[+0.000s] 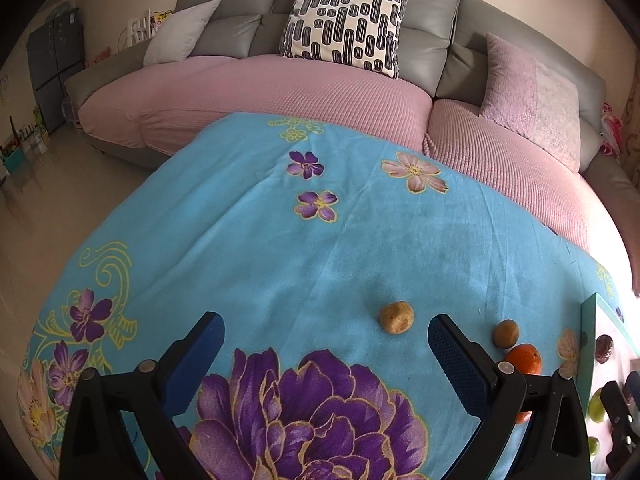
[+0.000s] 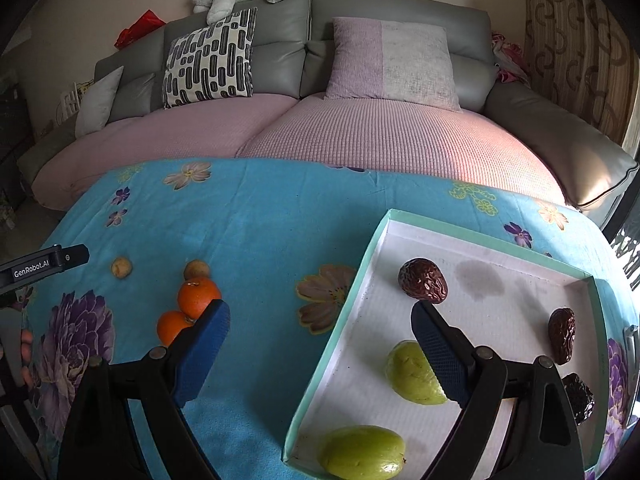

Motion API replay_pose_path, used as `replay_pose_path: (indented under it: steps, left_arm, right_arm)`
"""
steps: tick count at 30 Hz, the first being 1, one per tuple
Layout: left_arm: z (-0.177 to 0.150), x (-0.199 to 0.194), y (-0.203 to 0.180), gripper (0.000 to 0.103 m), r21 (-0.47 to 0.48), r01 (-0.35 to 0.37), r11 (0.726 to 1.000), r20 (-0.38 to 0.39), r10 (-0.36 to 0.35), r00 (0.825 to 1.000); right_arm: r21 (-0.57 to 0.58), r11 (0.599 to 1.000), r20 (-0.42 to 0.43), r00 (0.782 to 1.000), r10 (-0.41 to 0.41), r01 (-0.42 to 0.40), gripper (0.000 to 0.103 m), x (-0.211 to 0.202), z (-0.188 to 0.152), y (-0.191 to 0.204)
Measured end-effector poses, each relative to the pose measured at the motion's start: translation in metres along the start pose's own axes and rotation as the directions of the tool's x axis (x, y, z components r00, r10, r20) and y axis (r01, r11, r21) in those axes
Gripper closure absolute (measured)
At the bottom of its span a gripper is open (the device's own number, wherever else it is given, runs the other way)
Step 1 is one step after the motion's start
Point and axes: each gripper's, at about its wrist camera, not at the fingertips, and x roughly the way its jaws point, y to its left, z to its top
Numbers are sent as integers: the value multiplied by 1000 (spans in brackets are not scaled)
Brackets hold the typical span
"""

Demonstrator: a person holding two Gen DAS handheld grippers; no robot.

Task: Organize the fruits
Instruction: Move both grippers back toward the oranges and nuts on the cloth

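My left gripper (image 1: 326, 336) is open above the blue floral cloth (image 1: 280, 248), holding nothing. A small tan fruit (image 1: 396, 317) lies just ahead of its right finger. A second tan fruit (image 1: 506, 333) and an orange (image 1: 525, 358) lie further right. My right gripper (image 2: 320, 326) is open over the left rim of the shallow white tray (image 2: 348, 304). In the tray lie two green fruits (image 2: 412, 372) (image 2: 362, 452) and dark red dates (image 2: 423, 280) (image 2: 562, 335). Two oranges (image 2: 198, 296) (image 2: 172, 326) and two tan fruits (image 2: 196, 269) (image 2: 121, 267) sit on the cloth left of the tray.
A grey sofa (image 2: 280, 36) with a pink cover and several cushions runs behind the table. The left gripper's body (image 2: 44, 264) and a hand (image 2: 26, 354) show at the left edge of the right wrist view. A curtain (image 2: 580, 52) hangs at far right.
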Motion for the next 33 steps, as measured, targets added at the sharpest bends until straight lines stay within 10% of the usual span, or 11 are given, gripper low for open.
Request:
replay_pose_path:
  steps: [15, 25, 33]
  left_arm:
    - [1, 8, 15, 0, -47, 85, 995, 71, -81, 994]
    - [0, 27, -1, 0, 29, 175, 984, -23, -175, 984]
    - [-2, 41, -8, 11, 24, 186, 982, -66, -184, 981]
  right_arm:
    - [-74, 993, -57, 995, 82, -86, 11, 24, -6, 48]
    - [-94, 991, -79, 993, 84, -91, 11, 41, 14, 63]
    - [-133, 984, -121, 988, 100, -116, 31, 59, 15, 73]
